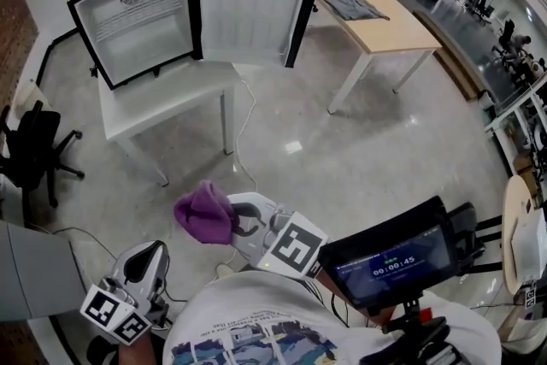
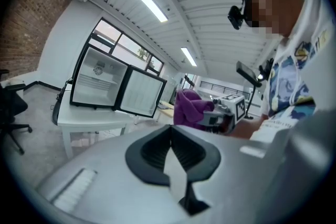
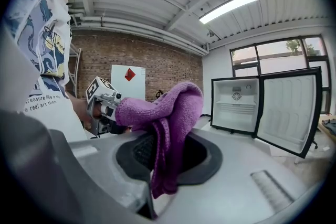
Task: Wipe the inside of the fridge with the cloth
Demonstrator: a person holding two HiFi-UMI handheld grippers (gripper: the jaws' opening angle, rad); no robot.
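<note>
The small black fridge [image 1: 141, 8] stands on a white table [image 1: 162, 103], its door [image 1: 246, 13] swung wide and its white inside bare. It also appears in the left gripper view as the fridge [image 2: 97, 81] and in the right gripper view as the fridge [image 3: 233, 105]. My right gripper [image 1: 232, 224] is shut on a purple cloth [image 1: 205, 214], held low over the floor, well short of the fridge. The cloth [image 3: 168, 123] drapes over the jaws of the right gripper [image 3: 157, 157]. My left gripper [image 1: 144, 259] hangs lower left; its jaws are shut and hold nothing [image 2: 170, 147].
A wooden table [image 1: 385, 26] with a grey garment [image 1: 350, 2] stands right of the fridge. A black office chair [image 1: 30, 150] is at the left. A cable [image 1: 244, 132] trails across the floor from the fridge table. A dark screen [image 1: 393, 256] sits at my chest.
</note>
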